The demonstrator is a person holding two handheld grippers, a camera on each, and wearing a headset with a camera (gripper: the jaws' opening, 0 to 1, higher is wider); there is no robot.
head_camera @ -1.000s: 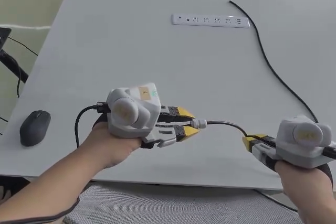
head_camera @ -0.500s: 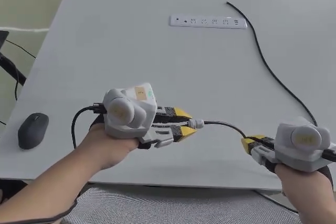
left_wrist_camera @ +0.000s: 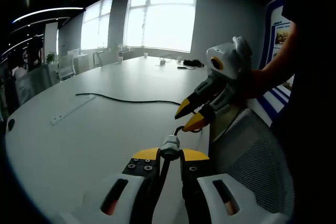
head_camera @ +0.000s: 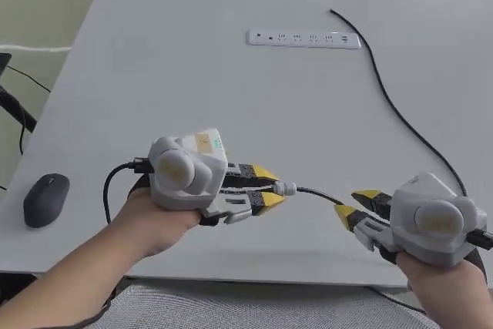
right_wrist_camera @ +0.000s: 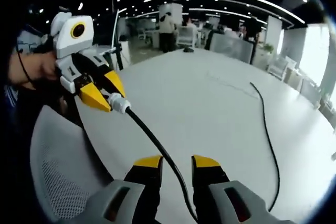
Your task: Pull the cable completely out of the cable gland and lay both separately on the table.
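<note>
Low in the frame, the left gripper [head_camera: 276,187] clamps its fingers on the cable gland [head_camera: 286,188]; the right gripper [head_camera: 349,202], fingers open astride the cable [head_camera: 320,193], should close firmly, then pull straight away.

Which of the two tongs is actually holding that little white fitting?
The left tongs, shut on the cable gland; the right tongs stand open around the cable.

white table [head_camera: 231,98] | large windows [left_wrist_camera: 160,22] | ceiling strip lights [right_wrist_camera: 226,9] | mesh chair [right_wrist_camera: 52,171]
</note>
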